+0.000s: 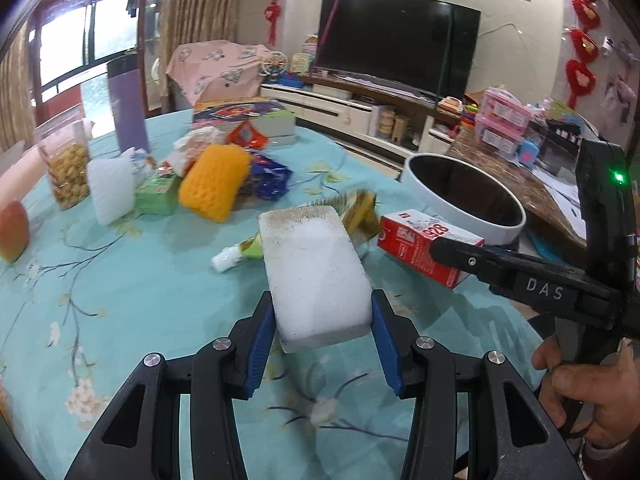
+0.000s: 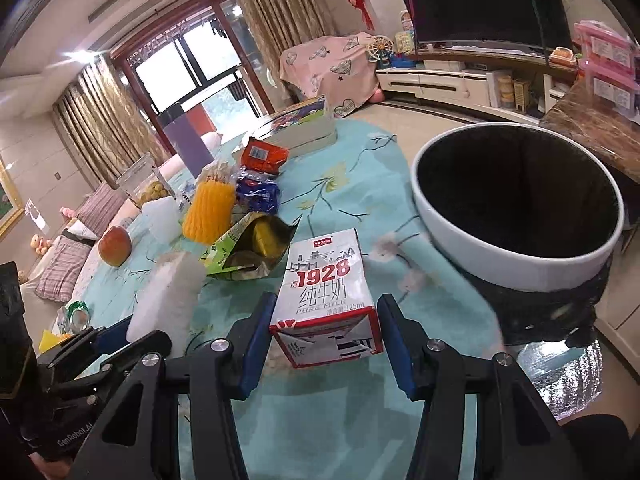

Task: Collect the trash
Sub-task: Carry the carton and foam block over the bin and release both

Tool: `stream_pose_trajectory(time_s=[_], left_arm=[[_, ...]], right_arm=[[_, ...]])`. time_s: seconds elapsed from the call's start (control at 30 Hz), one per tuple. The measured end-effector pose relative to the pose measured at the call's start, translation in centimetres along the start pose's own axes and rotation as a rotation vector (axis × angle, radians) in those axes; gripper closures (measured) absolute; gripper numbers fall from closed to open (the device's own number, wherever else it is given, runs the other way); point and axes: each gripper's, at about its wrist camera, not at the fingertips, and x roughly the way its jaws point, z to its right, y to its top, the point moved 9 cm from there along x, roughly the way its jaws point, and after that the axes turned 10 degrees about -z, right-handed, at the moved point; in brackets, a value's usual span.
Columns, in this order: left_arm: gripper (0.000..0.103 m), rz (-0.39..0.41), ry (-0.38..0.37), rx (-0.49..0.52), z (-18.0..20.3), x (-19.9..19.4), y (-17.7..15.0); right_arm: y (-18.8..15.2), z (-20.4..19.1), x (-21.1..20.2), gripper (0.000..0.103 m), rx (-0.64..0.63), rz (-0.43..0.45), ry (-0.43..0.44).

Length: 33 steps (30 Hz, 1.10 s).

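The left claw (image 1: 324, 332) grips a grainy white foam block (image 1: 316, 272), the right claw (image 2: 324, 340) a boxy milk carton (image 2: 326, 292), seemingly above the floral-clothed counter (image 1: 140, 300) beside a round bin (image 2: 520, 200).

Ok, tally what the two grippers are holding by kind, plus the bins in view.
White foam blocks held: 1, in the left gripper, foam block.
Milk cartons held: 1, in the right gripper, milk carton.
Bins: 1, white-rimmed bin.
Total: 3.
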Motion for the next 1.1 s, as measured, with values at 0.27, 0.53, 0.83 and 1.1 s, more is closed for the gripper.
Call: stream_pose_trajectory(time_s=[0.27, 0.53, 0.83, 1.1], left_arm=[[0.057, -0.023, -0.001, 0.010, 0.2, 1.0, 0.1], [0.057, -0.026, -0.006, 0.020, 0.8, 1.0, 0.2], [0.058, -0.014, -0.046, 0.075, 3.4, 1.3, 1.2], [0.057, -0.015, -0.080, 0.121, 5.9, 2.4, 3.1]], right_arm=[[-0.9, 1.2, 1.4, 0.047, 0.013, -0.069, 0.010], [-0.8, 1.0, 2.6, 0.051, -0.035, -0.092, -0.028], [-0.1, 2.3, -0.5, 0.052, -0.008, -0.036, -0.023], [1.6, 5.0, -3.2, 0.052, 0.027, 0.014, -0.055]])
